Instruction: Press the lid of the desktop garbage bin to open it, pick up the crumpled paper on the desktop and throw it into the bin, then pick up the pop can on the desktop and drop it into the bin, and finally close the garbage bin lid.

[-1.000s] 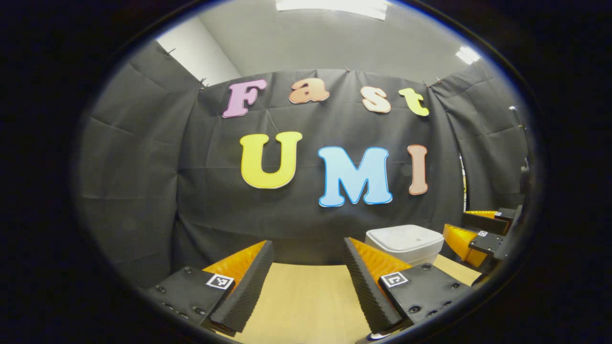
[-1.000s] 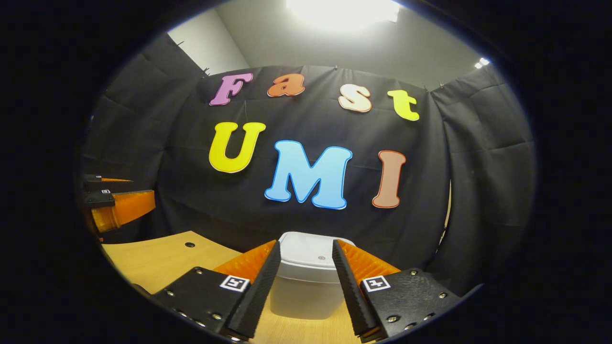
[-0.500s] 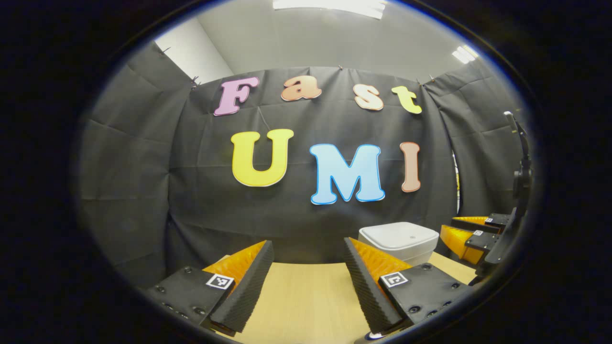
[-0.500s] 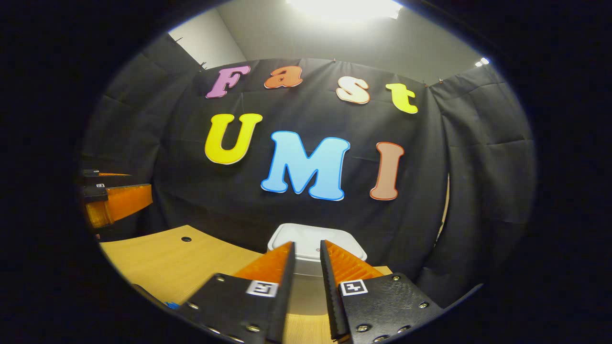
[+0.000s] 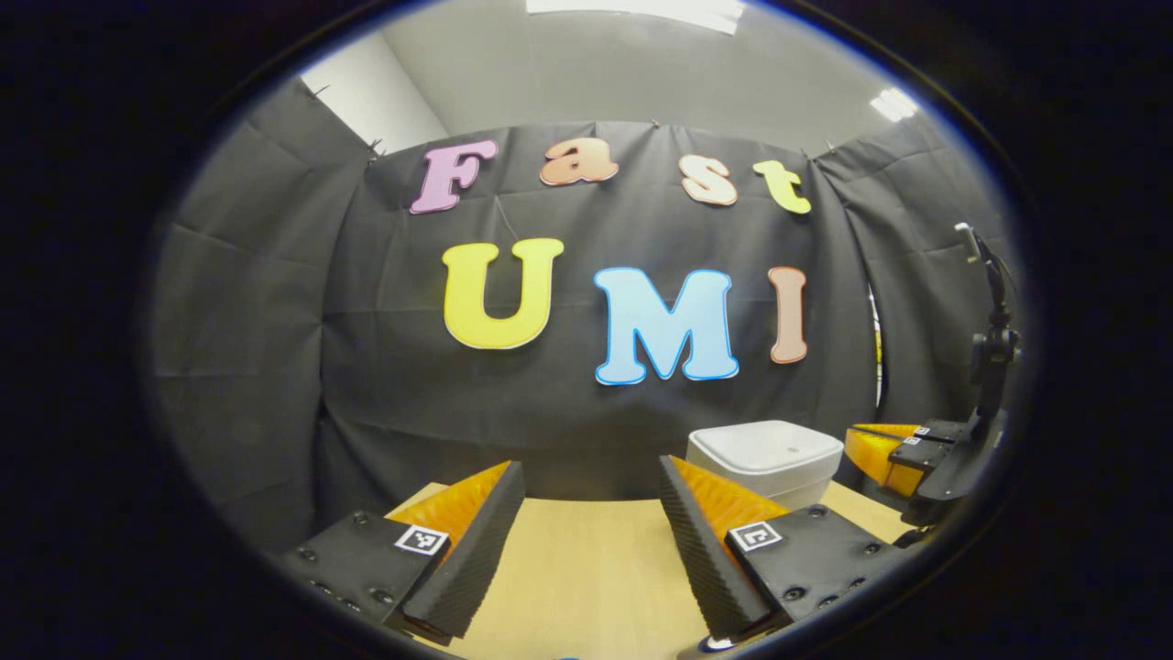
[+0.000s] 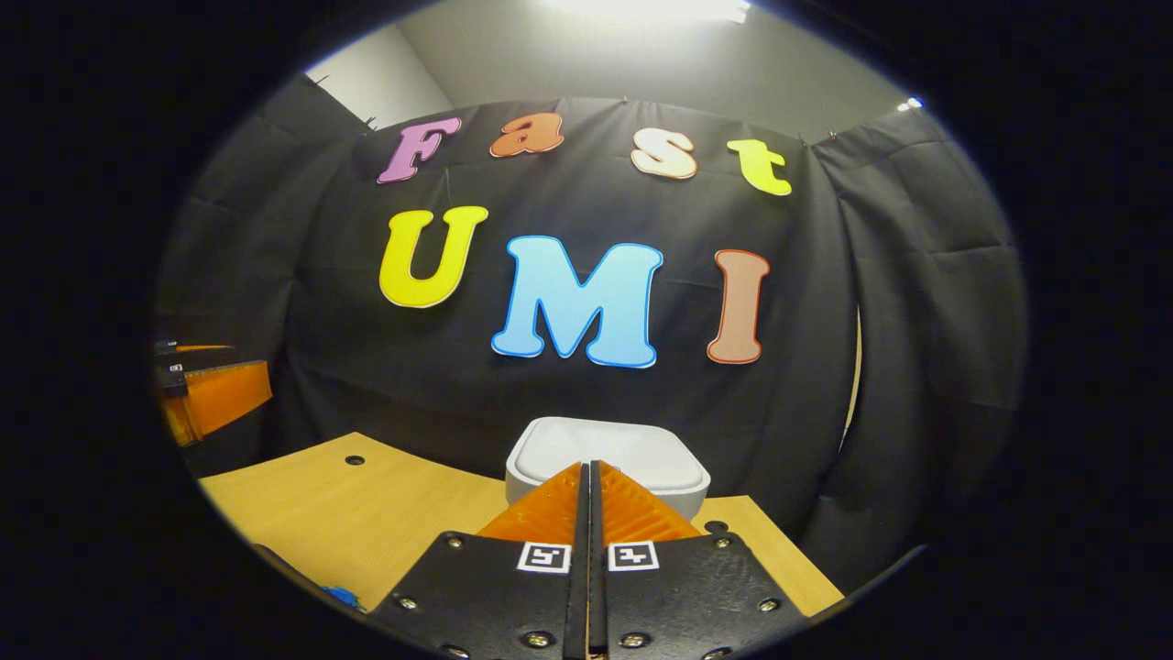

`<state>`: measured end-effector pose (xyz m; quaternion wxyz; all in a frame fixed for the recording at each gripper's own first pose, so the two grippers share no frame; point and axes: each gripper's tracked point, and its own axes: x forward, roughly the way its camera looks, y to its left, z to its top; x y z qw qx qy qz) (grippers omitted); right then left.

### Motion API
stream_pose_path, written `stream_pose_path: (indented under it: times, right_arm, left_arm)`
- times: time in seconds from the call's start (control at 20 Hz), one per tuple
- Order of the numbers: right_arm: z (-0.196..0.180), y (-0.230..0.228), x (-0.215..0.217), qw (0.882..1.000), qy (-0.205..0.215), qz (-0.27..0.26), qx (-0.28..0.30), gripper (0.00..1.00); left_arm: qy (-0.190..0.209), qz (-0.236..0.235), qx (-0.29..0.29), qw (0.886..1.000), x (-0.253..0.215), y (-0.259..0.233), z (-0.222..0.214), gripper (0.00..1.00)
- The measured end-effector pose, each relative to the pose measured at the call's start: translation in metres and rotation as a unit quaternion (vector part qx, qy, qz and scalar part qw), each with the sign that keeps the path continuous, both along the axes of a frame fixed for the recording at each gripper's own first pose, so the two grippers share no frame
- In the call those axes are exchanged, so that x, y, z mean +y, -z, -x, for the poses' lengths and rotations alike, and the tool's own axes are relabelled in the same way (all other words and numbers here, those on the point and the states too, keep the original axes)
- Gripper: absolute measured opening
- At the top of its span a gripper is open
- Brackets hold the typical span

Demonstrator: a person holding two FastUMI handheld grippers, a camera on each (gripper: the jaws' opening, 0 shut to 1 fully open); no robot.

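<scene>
**Inspector A:** At left in the left gripper view, the left gripper (image 5: 591,541) is hanging wide open and empty over the pale wooden desktop (image 5: 577,568). The right gripper (image 6: 588,500) is sitting with fingers pressed together on nothing, aiming at the white rounded plastic bin (image 6: 609,458), whose lid is lying closed.

**Inspector B:** Judging step one, lid-pressing, in hand; next calls for descending onto the lid. No brand or label is reading legibly; only square coded markers on the fingers.
</scene>
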<state>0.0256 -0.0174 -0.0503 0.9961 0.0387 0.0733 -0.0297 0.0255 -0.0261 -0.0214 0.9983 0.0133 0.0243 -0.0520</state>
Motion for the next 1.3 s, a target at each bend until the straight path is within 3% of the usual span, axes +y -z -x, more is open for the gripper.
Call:
stream_pose_path:
  times: [0.4,0.6,1.0,1.3]
  right_arm:
    - [-0.056,0.032,-0.019,0.999,0.006,0.011,0.03,0.01]
    - [-0.077,0.055,-0.027,0.998,0.009,-0.023,0.06,0.01]
    - [-0.082,0.067,-0.032,0.996,0.005,-0.048,0.079,0.01]
    - [-0.085,0.042,-0.034,0.997,-0.001,-0.045,0.055,0.01]
  left_arm:
    - [-0.024,0.001,0.018,1.0,0.014,0.017,0.002,0.96]
    - [-0.037,-0.004,0.027,0.999,0.026,0.026,0.006,0.97]
    - [-0.055,-0.01,0.037,0.998,0.038,0.034,0.007,0.97]
    - [-0.047,0.003,0.043,0.998,0.033,0.039,0.011,0.97]
